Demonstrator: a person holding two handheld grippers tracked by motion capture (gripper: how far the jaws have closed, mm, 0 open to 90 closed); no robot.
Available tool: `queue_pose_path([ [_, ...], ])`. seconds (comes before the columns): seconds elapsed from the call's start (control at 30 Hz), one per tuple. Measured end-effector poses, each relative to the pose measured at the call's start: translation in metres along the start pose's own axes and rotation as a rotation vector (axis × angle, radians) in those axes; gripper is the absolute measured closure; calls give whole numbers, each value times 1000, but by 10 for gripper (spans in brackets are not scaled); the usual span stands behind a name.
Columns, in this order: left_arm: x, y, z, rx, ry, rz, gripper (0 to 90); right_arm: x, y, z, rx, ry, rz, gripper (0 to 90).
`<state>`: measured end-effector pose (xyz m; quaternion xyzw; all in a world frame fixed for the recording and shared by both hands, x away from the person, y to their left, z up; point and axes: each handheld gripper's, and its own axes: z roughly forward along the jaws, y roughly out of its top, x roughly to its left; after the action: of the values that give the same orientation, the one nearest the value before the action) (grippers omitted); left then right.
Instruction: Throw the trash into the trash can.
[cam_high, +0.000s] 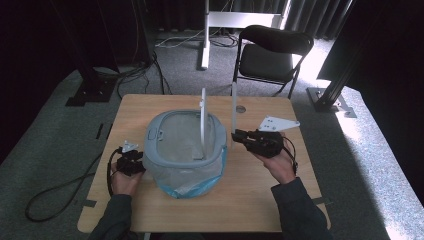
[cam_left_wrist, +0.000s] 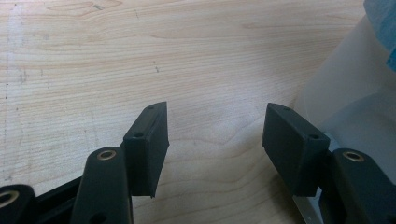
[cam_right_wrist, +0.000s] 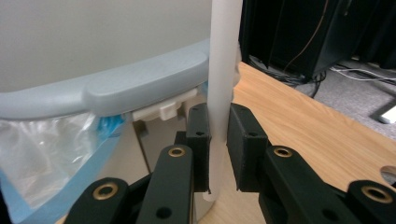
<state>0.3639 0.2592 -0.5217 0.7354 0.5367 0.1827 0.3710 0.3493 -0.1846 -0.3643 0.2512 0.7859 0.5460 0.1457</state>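
The right gripper (cam_right_wrist: 218, 154) is clamped on an upright white rod (cam_right_wrist: 223, 70) at the bin's (cam_high: 165, 150) three o'clock side, while the left gripper (cam_left_wrist: 215, 140), jaws apart over bare table (cam_left_wrist: 140, 56), sits at its nine o'clock.

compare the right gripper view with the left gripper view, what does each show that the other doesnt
Right gripper view alone: the right gripper shut on a white upright post, the bin's grey rim, the blue-edged clear liner hanging below it, and dark stands with cables beyond the table edge.

Left gripper view alone: the left gripper open over bare wood, nothing between its jaws, with the bin's pale translucent side at the right.

Both: the wooden table and part of the bin.
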Motion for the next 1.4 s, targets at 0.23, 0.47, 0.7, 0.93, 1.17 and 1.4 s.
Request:
queue_pose_path([
  [0.23,0,0,0,-2,-2,-1,411,-2,5,1,-11,-13,-4,788],
  [0.47,0,0,0,-1,-1,-1,411,-3,14,2,-25,-16,-12,788],
  [0.7,0,0,0,-2,-2,-1,411,-5,22,2,-40,-24,-19,788],
  [0.93,0,0,0,-1,-2,-2,412,-7,32,1,-56,-39,-31,788],
  [1.17,0,0,0,-2,-2,-2,411,-10,39,1,-73,-48,-30,788],
  [1.4,1,0,0,-3,-3,-2,411,-12,45,3,-80,-56,-33,788],
])
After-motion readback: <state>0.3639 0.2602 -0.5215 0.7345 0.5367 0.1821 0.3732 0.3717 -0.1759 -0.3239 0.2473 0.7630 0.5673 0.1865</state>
